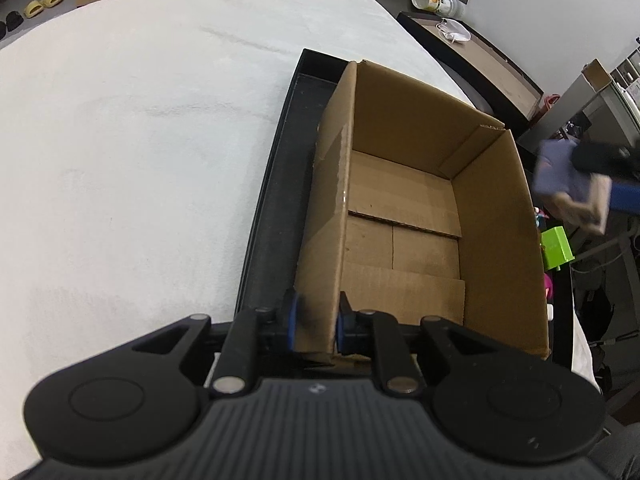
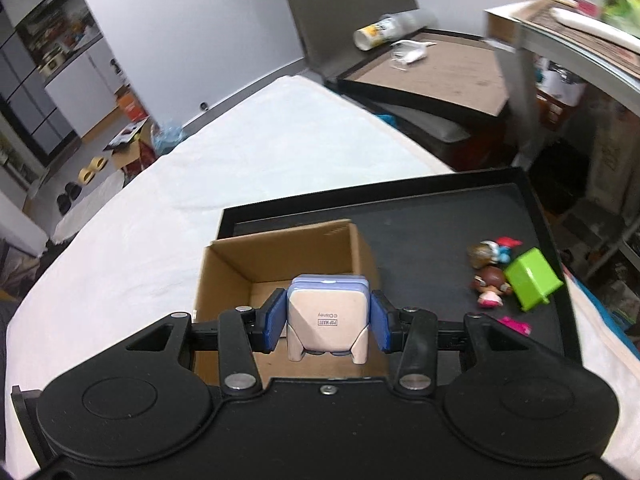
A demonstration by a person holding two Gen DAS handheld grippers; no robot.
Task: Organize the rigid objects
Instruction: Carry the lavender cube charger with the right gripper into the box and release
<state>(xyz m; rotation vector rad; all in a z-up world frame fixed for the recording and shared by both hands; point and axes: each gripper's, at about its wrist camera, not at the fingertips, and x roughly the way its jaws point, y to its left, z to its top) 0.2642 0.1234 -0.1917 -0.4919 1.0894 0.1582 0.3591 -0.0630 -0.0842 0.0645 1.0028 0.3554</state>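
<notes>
toy cube (image 2: 326,317) between right tool (image 2: 326,322) pads

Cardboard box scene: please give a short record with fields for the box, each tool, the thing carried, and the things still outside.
box: cardboard box, open top, nothing inside, standing in black tray
left tool: shut on the box's near wall
right tool: shut on toy cube, above the box
outside: green box and small figures on the tray
</notes>
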